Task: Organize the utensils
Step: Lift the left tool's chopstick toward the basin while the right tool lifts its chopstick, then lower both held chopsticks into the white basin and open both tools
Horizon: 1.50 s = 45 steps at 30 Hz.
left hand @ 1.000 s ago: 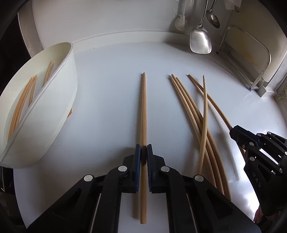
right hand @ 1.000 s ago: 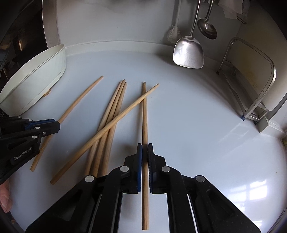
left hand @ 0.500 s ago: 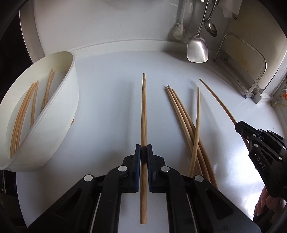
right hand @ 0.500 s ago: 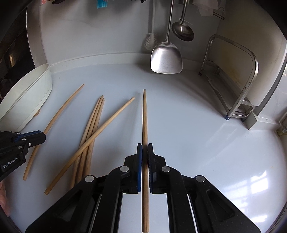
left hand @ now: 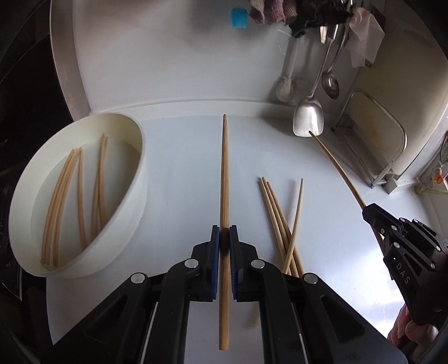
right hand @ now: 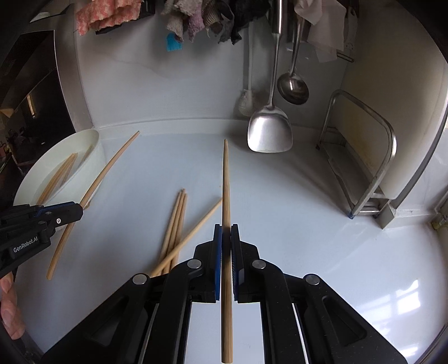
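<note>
Chopsticks: one clamped in each gripper, both now off the counter. Left gripper (left hand: 224, 238) has its jaws closed tight on a chopstick (left hand: 224, 173), tip pointing at the back wall. Right gripper (right hand: 226, 238) likewise pinched shut on its own chopstick (right hand: 225, 182).

Change vs a second ago: both sticks were lying flat among the loose pile; now I've raised them. The view has pulled back, the hanging cloths (right hand: 196, 16) have come into frame, and the pile looks smaller and lower. The pile itself hasn't moved: four chopsticks (left hand: 280, 224) on the white counter (left hand: 182, 182), three roughly parallel, one crossing over them.

White tub (left hand: 84, 196) sits to my left, with several chopsticks already lying inside. My left stick is beside the tub's rim, not over it yet.

Read: both picks succeeded, transfer phase starts. Next I'd swing left over the tub and release, right after it. Risk: grips are behind mid-length, so the long front ends may pivot or clip the rim.
</note>
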Each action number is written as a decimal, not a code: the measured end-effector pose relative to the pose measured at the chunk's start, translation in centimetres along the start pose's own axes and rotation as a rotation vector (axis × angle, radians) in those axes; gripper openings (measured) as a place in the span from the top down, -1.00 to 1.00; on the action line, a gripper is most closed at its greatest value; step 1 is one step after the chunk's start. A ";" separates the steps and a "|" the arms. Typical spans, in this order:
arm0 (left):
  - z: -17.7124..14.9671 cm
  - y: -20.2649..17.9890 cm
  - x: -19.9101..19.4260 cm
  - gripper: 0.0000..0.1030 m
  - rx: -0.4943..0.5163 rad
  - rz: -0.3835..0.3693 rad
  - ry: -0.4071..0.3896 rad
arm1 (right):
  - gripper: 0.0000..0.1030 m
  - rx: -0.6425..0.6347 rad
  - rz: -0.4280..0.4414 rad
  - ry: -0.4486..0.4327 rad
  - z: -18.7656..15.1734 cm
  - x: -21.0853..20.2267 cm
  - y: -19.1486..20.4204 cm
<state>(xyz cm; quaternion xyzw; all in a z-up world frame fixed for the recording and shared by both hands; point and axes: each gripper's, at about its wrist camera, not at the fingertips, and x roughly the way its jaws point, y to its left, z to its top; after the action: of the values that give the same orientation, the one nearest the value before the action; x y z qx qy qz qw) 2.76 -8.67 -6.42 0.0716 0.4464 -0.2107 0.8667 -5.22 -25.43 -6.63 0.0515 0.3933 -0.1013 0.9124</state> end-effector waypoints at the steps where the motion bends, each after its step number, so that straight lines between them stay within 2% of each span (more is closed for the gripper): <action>1: 0.4 0.4 -0.7 0.86 -0.013 0.008 -0.007 | 0.89 -0.005 0.018 -0.003 0.4 -0.2 0.4; 6: 1.9 3.5 -4.1 0.86 -0.080 0.053 -0.051 | 0.89 -0.073 0.116 -0.005 2.8 -0.8 4.2; 11: 2.5 8.3 -5.2 0.86 -0.108 0.109 -0.056 | 0.89 -0.104 0.226 -0.024 5.7 -0.6 10.0; 17: 4.0 15.9 -4.7 0.85 -0.140 0.131 -0.028 | 0.89 -0.109 0.294 -0.019 9.4 1.6 17.8; 22: 4.6 22.1 -2.4 0.86 -0.155 0.150 0.030 | 0.89 -0.121 0.313 0.058 10.5 5.5 23.6; 25: 4.2 24.1 -0.5 0.86 -0.153 0.138 0.077 | 0.89 -0.115 0.312 0.107 10.5 7.6 26.1; 31: 4.0 26.1 2.6 0.86 -0.151 0.102 0.133 | 0.88 -0.106 0.297 0.207 10.7 11.3 29.1; 35: 3.9 27.4 4.0 0.86 -0.162 0.083 0.169 | 0.88 -0.079 0.296 0.263 10.5 13.2 29.7; 41: 3.8 28.4 5.6 0.85 -0.163 0.083 0.213 | 0.88 -0.062 0.287 0.314 10.1 14.8 30.1; 45: 3.7 28.3 5.8 0.85 -0.165 0.075 0.217 | 0.88 -0.063 0.285 0.326 9.8 15.1 30.2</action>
<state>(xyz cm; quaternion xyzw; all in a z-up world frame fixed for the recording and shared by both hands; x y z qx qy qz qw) 20.65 13.96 -10.66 0.0390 0.5501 -0.1317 0.8237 18.67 0.14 -10.47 0.0940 0.5275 0.0508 0.8428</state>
